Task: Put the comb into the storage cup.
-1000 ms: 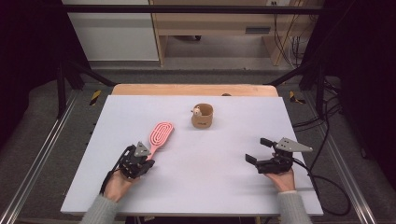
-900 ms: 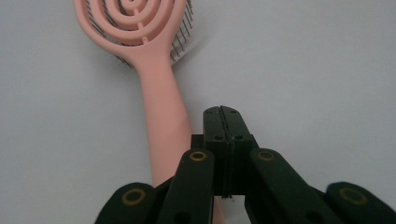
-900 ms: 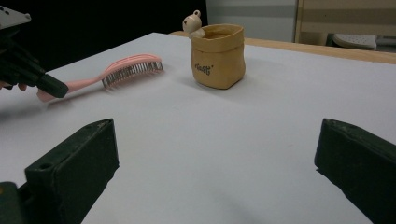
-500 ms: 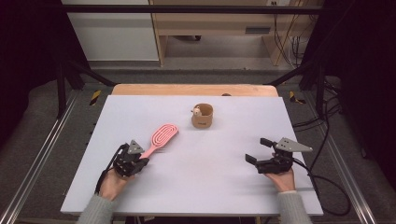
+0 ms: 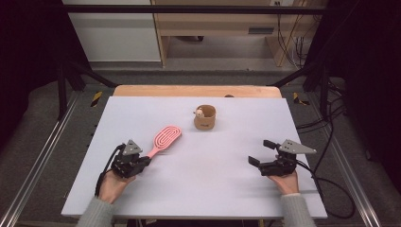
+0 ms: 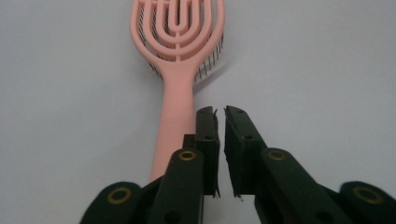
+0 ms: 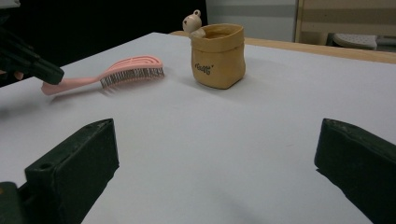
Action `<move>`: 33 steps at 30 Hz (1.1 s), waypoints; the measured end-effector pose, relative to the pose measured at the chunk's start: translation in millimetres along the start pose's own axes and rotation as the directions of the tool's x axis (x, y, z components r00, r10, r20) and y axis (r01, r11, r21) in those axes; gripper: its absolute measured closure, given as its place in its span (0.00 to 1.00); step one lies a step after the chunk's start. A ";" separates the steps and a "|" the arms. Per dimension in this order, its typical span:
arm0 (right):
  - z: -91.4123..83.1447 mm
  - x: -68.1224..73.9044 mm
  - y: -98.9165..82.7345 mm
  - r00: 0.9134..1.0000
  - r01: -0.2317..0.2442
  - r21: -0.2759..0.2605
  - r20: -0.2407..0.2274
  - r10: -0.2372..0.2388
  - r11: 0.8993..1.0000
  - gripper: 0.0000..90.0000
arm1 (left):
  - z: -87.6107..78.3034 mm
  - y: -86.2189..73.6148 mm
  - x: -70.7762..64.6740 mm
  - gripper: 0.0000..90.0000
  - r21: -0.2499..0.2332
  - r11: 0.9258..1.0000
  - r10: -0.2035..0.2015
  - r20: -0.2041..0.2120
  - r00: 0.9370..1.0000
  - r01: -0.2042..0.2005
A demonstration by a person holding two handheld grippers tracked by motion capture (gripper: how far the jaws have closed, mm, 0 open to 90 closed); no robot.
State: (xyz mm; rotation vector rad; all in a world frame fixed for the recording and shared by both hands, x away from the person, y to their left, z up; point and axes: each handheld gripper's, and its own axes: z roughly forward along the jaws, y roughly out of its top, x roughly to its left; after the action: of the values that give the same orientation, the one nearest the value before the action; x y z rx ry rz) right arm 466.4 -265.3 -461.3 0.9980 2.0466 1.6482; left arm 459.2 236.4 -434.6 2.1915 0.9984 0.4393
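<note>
A pink vented hairbrush (image 5: 166,137) lies bristles down on the white table (image 5: 213,189), with its handle pointing at my left gripper (image 5: 144,161). In the left gripper view the handle (image 6: 177,93) runs beside and under the left jaw, not between the jaws. The left gripper (image 6: 220,111) has just been opening; a narrow gap shows and nothing is in it. My right gripper (image 5: 260,152) rests at the near right, its jaws wide open (image 7: 217,140) and empty. It faces a tan paper-like pouch (image 7: 219,56) with a small bear figure (image 7: 192,21) on its rim.
The pouch (image 5: 205,118) stands upright at the table's middle back. A wooden strip (image 5: 196,91) borders the far edge. Dark floor, metal rails and cables lie around the table. A cable trails from each gripper.
My left hand has drawn back a little toward the near left, and its jaws now stand a crack apart. The brush lies almost where it was. The right hand has kept still.
</note>
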 end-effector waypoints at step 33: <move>0.7 0.2 -0.4 1.000 0.000 0.004 -0.001 0.000 1.000 0.00 | -22.5 11.4 12.4 0.00 -0.089 0.993 -0.081 -0.042 0.996 0.077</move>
State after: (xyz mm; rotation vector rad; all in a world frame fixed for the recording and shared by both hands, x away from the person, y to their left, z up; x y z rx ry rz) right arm 466.7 -264.7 -461.8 0.9987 2.0519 1.6454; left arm 461.1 250.4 -410.3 2.0651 1.0669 0.4883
